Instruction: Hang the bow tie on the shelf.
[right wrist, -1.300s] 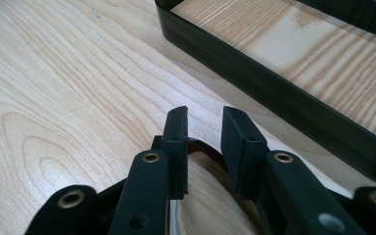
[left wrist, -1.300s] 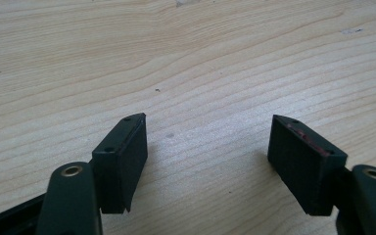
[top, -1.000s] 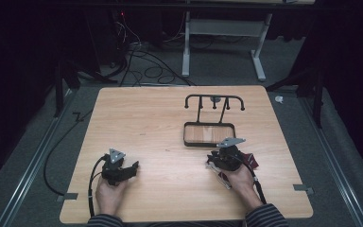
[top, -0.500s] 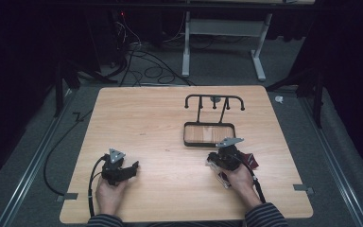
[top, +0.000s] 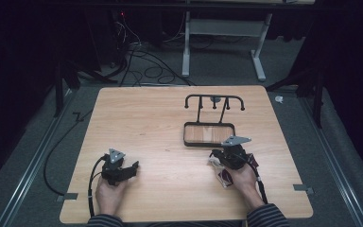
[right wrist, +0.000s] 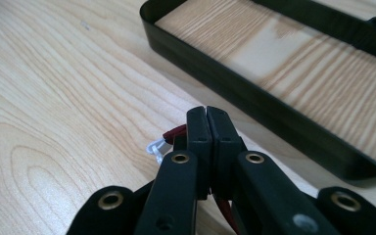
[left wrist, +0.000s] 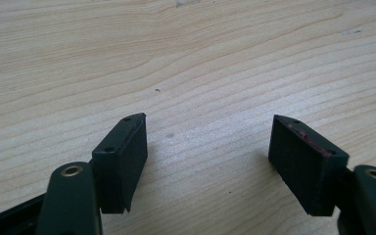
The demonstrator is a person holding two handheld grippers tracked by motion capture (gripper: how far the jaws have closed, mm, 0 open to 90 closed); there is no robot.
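Right gripper (right wrist: 206, 115): jaws pressed together after just closing, a thin dark red strip with a small white plastic loop (right wrist: 156, 147) pinched low between them and sticking out at their left side in the right gripper view.
Red thing (top: 226, 176): a dark red and white packet lying on the table under the right hand (top: 238, 176), near the front edge; what it is I cannot tell.
Left gripper (left wrist: 208, 147): jaws wide apart, nothing between them, bare wood below.
Left hand (top: 108, 191): rests on the table near the front left, well apart from the right one.
Rack (top: 210, 134): a black wire stand with a shallow tray at its foot, just beyond the right gripper.
Table (top: 146, 123): light wood.
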